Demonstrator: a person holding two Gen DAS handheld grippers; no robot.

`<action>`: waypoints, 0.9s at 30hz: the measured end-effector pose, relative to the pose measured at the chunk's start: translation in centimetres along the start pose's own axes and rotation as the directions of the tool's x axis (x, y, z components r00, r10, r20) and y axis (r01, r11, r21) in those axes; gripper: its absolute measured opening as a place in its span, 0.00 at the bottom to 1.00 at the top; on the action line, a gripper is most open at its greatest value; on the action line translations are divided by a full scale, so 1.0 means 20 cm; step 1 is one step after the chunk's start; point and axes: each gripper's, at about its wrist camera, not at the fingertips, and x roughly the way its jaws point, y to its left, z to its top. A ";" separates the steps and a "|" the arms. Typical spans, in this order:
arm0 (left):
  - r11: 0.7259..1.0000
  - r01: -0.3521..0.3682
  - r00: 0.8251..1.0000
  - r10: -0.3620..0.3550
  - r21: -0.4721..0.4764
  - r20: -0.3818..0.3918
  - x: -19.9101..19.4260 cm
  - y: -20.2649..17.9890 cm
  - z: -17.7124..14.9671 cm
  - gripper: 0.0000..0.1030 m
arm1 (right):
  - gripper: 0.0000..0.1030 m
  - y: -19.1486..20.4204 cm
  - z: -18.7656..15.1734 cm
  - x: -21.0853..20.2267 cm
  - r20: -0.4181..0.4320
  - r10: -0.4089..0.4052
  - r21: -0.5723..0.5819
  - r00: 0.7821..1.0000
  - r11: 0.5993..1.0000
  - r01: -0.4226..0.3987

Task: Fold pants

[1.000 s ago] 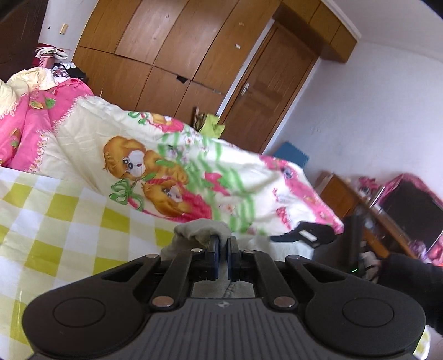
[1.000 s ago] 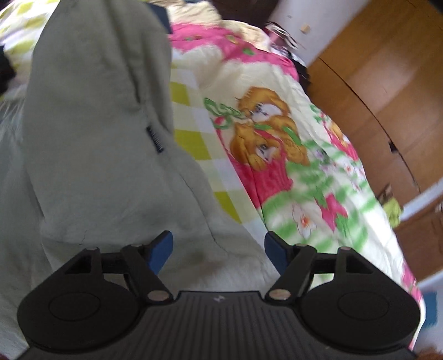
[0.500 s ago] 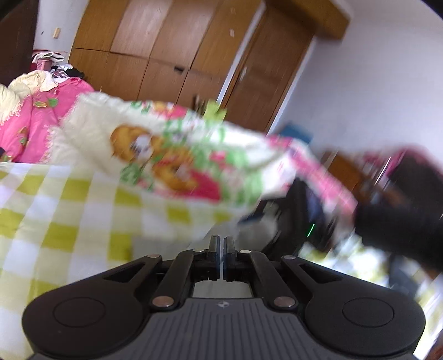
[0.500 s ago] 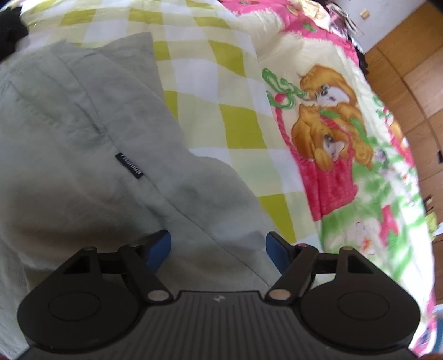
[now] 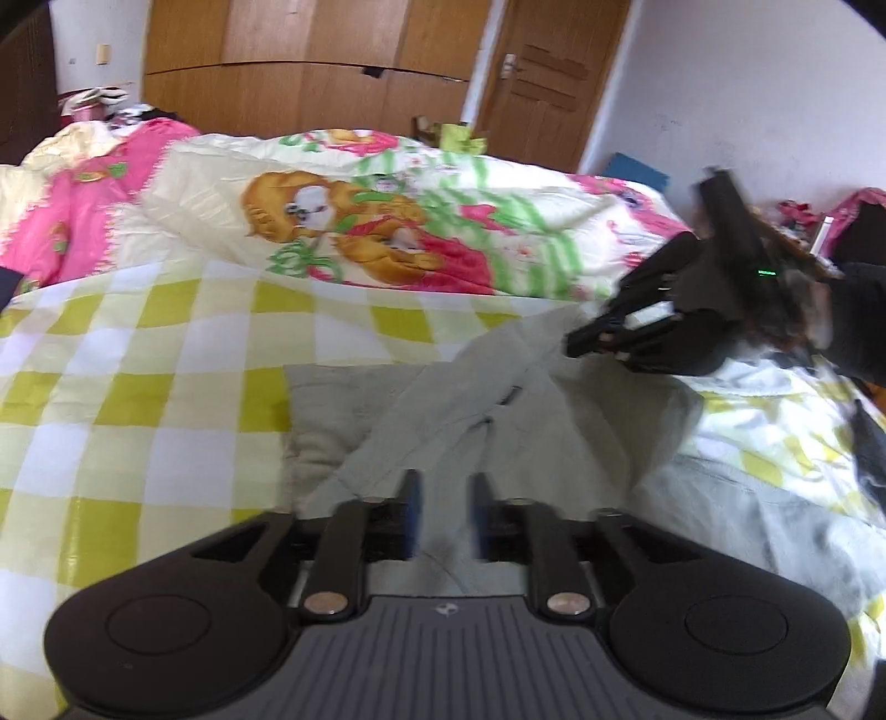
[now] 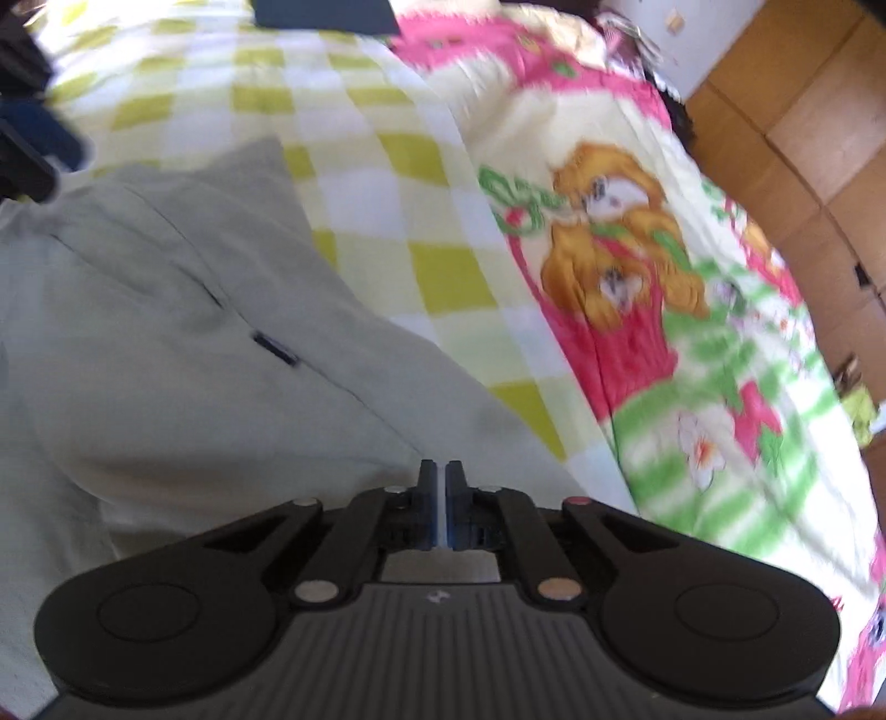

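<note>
Pale grey-green pants (image 5: 498,399) lie spread on the checked bed sheet, with a small dark label (image 6: 274,349) by a seam. My left gripper (image 5: 446,482) hovers low over their near part; its jaws are opening and only loose cloth shows below the gap. My right gripper (image 6: 441,471) is closing at the pants' (image 6: 166,332) far edge, its pads almost together with a thin pale strip of cloth between them. From the left wrist view the right gripper (image 5: 576,343) pinches that raised edge. The left gripper (image 6: 33,149) shows at the upper left of the right wrist view.
A yellow-and-white checked sheet (image 5: 138,360) covers the bed. A cartoon-print quilt (image 5: 387,238) is heaped along its far side. Behind stand a wooden wardrobe (image 5: 304,66) and a door (image 5: 542,83). A dark sleeve (image 5: 853,332) holds the right gripper. A dark flat object (image 6: 321,14) lies on the sheet.
The left gripper sank toward the bed and its jaws parted, letting the pants drop flat. The right gripper's wide jaws closed at the pants' edge.
</note>
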 end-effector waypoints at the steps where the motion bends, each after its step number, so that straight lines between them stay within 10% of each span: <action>1: 1.000 -0.030 1.000 0.030 -0.011 -0.003 0.00 0.01 -0.01 0.48 | 0.18 0.01 0.01 0.00 0.003 0.003 -0.001 1.000 1.000 -0.003; 9: 0.991 -0.131 0.991 0.130 -0.026 -0.012 0.07 0.06 -0.03 0.63 | 0.42 0.15 0.06 -0.02 0.060 0.014 -0.072 0.998 0.997 -0.009; 16: 0.949 -0.107 0.981 0.149 0.296 -0.126 0.26 -0.01 -0.03 0.63 | 0.63 0.24 0.14 0.06 0.045 0.083 -0.264 0.996 0.962 -0.068; 19: 0.938 -0.094 0.974 0.156 0.332 -0.165 0.29 -0.02 -0.04 0.36 | 0.62 0.24 0.17 0.14 0.004 0.095 -0.282 0.995 0.955 -0.090; 21: 0.929 -0.100 0.974 0.165 0.355 -0.157 0.29 -0.04 -0.05 0.29 | 0.51 0.22 0.18 0.18 -0.013 0.085 -0.256 0.996 0.963 -0.086; 23: 0.923 -0.113 0.977 0.172 0.368 -0.130 0.27 -0.06 -0.06 0.25 | 0.15 0.20 0.18 0.19 -0.036 0.095 -0.195 0.995 0.976 -0.100; 27: 0.935 -0.126 0.984 0.160 0.332 -0.076 0.21 -0.06 -0.04 0.22 | 0.03 0.20 0.13 0.15 -0.025 0.053 -0.166 0.998 0.984 -0.056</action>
